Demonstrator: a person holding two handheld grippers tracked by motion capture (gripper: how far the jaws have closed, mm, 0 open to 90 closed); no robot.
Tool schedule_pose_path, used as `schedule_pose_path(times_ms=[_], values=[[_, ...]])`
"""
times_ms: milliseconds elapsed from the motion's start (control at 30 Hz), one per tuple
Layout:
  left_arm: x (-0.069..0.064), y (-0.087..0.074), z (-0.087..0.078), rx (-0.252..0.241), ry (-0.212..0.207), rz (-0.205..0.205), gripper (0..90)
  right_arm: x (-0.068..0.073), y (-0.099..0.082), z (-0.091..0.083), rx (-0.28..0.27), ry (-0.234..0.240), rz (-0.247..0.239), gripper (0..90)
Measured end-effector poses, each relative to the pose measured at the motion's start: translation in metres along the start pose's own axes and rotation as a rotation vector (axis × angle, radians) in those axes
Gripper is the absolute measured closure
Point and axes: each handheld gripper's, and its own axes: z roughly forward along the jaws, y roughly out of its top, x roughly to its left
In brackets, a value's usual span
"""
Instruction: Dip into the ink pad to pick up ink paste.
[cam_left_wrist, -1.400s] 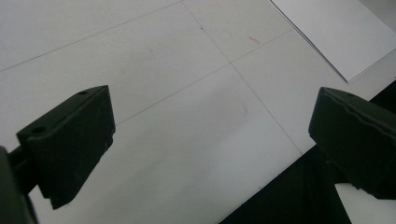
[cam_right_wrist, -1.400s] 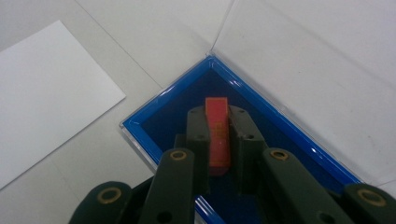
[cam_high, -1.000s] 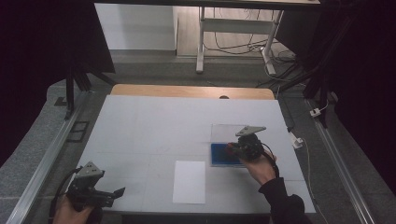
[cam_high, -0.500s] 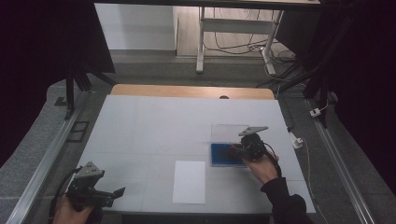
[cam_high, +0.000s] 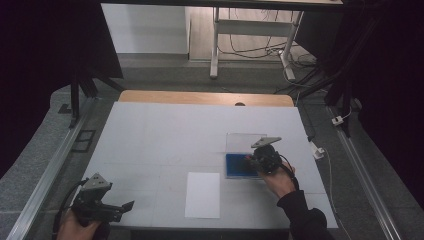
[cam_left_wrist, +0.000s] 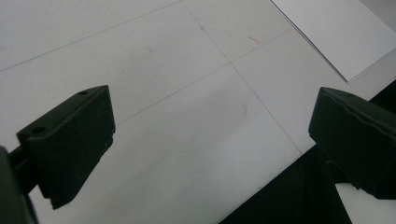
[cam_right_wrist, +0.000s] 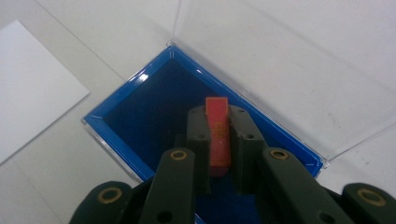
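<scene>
Left gripper (cam_high: 117, 206), at the desk's (cam_high: 165, 130) near left corner: jaws spread wide, nothing between them, held low over bare surface just inside the near edge. White sheet of paper (cam_high: 202, 194), flat near the middle of the near edge. Right gripper (cam_right_wrist: 218, 140), toward the desk's right side: jaws pressed together on a small red piece (cam_right_wrist: 218, 133), poised over the blue tray (cam_right_wrist: 154, 107) of an opened case, whose clear lid (cam_high: 243, 142) lies flat beyond it, on the far side. Step in hand appears to be either placing the piece into the tray or lifting it out; placing would next call for lowering it to the blue floor and parting the jaws.
</scene>
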Motion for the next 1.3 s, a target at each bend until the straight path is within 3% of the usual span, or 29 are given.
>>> schedule_pose_path(times_ms=[133, 200, 533, 633, 867, 1133, 1300], values=[[0.0, 0.0, 0.0, 0.001, 0.0, 0.0, 1.1, 0.005, 0.001, 0.0, 0.006, -0.024, -0.039, 80.6], [0.0, 0.0, 0.0, 0.001, -0.001, 0.0, 1.1, 0.005, 0.001, 0.0, 0.006, -0.024, -0.034, 80.6], [0.0, 0.0, 0.0, 0.0, -0.003, -0.002, 1.1, -0.018, -0.008, 0.001, -0.044, 0.092, 0.134, 80.7], [0.0, 0.0, 0.0, 0.001, -0.003, -0.003, 1.1, -0.016, -0.007, 0.001, -0.041, 0.082, 0.125, 80.8], [0.0, 0.001, 0.001, 0.002, -0.002, -0.001, 1.1, -0.001, -0.003, 0.001, -0.022, 0.007, 0.021, 80.6], [0.001, 0.001, 0.0, -0.001, -0.004, -0.002, 1.1, -0.005, -0.004, 0.0, -0.028, 0.028, 0.044, 80.3], [0.001, 0.0, 0.0, -0.002, -0.004, -0.002, 1.1, -0.004, -0.003, -0.001, -0.026, 0.017, 0.043, 80.2]])
